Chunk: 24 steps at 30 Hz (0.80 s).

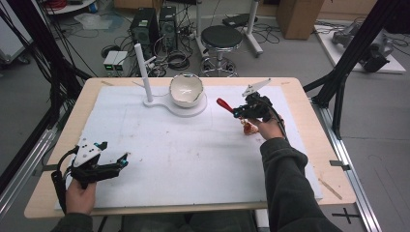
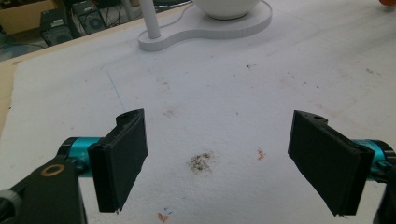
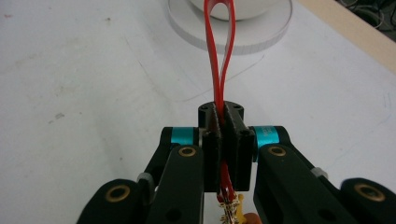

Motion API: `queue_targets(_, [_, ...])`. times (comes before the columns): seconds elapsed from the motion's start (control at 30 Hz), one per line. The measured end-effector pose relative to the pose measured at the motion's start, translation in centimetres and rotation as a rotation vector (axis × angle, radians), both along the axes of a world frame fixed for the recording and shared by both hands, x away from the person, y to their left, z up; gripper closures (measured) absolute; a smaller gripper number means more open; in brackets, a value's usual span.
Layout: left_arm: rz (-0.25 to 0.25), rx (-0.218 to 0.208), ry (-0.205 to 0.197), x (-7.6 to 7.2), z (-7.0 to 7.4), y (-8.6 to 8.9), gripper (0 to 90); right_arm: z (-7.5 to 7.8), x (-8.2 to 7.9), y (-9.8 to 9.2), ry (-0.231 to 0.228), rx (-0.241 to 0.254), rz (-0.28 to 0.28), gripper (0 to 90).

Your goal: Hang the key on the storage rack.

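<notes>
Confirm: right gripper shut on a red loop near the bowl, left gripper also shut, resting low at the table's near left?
Not quite. The left gripper is open: the left gripper view shows its jaws wide apart over the bare white mat, holding nothing. The rest stands: the right gripper is shut on the red loop near the bowl, and the left sits at the table's near left.

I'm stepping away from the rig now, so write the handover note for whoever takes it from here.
Right gripper: shut on the red loop of a small charm, held above the mat right of the stand.
Left gripper: open, holding nothing, low over the near-left part of the white mat.
White bowl sits on the round base of the white post stand at the far middle.
Done: charm picked up by its loop.
Left: probably take it to the stand or bowl; the left gripper is free to help.
</notes>
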State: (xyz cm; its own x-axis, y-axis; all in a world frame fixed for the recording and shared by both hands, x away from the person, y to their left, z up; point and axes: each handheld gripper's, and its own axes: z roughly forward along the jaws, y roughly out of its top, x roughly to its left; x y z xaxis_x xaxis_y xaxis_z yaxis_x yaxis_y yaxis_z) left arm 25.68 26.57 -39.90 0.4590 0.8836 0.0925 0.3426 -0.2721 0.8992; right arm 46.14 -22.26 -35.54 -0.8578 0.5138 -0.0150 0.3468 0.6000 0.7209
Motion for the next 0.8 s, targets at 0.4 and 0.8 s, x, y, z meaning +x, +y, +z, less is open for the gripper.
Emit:
queue_targets(0.4, [0.002, 0.002, -0.002, 0.0, 0.0, 0.1, 20.1, 2.3, -0.8, 0.8, -0.036, 0.068, 0.016, 86.6])
queue_targets(0.8, [0.001, -0.001, -0.003, 0.0, 0.0, 0.1, 20.1, 4.6, -1.1, 3.1, -0.077, 0.119, 0.056, 86.6])
